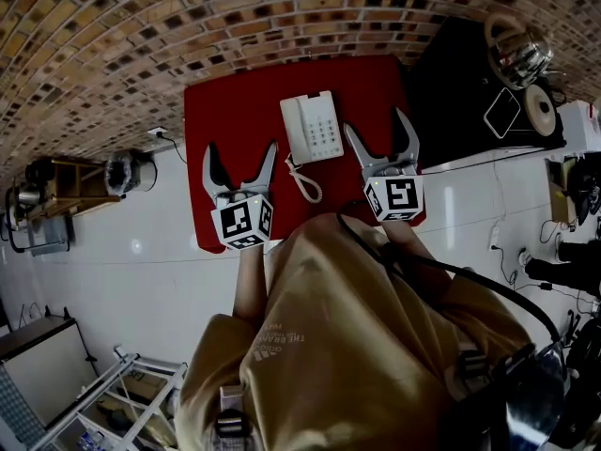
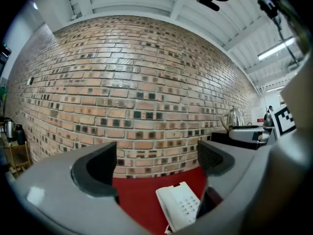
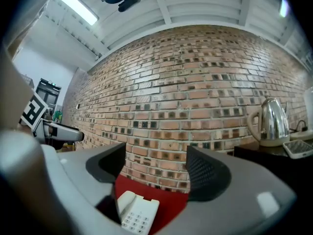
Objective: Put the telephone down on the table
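Phone [image 1: 313, 128] lies on red table [image 1: 211, 111] against brick wall [image 1: 94, 45]; left gripper [image 1: 241, 150] and right gripper [image 1: 377, 123] flank it, jaws spread, empty.

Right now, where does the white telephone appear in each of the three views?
Head view: telephone upper centre, on the red table.
Left gripper view: telephone at bottom, right of centre.
Right gripper view: telephone at bottom, left of centre.
Shared landmark: brick wall behind the table.
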A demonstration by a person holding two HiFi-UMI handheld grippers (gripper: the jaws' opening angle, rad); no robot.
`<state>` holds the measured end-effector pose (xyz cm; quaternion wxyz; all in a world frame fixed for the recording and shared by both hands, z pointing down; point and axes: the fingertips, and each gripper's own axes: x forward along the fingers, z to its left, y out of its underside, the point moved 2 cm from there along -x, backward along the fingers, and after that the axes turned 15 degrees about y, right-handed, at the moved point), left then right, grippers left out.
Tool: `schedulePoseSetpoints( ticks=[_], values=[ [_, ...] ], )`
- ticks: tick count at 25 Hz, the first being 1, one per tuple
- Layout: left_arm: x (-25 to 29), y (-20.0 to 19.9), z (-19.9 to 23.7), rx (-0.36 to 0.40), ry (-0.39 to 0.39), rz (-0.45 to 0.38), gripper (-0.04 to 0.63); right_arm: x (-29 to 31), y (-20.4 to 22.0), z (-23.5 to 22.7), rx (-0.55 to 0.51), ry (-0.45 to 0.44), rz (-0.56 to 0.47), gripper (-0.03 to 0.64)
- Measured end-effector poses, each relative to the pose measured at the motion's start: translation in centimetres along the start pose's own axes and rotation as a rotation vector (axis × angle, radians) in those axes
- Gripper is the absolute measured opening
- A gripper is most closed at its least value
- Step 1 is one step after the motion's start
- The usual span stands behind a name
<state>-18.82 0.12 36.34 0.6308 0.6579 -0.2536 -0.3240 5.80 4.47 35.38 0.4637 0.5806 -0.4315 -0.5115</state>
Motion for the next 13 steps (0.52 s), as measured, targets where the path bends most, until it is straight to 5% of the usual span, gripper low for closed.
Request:
schedulePoseSetpoints(
  ticks=[13],
  values=[
    [0.49, -0.48, 0.35, 0.006, 0.001, 0.009, 0.515, -0.21, -0.23, -0.23, 0.020, 0.002, 0.018, 0.373]
  ],
)
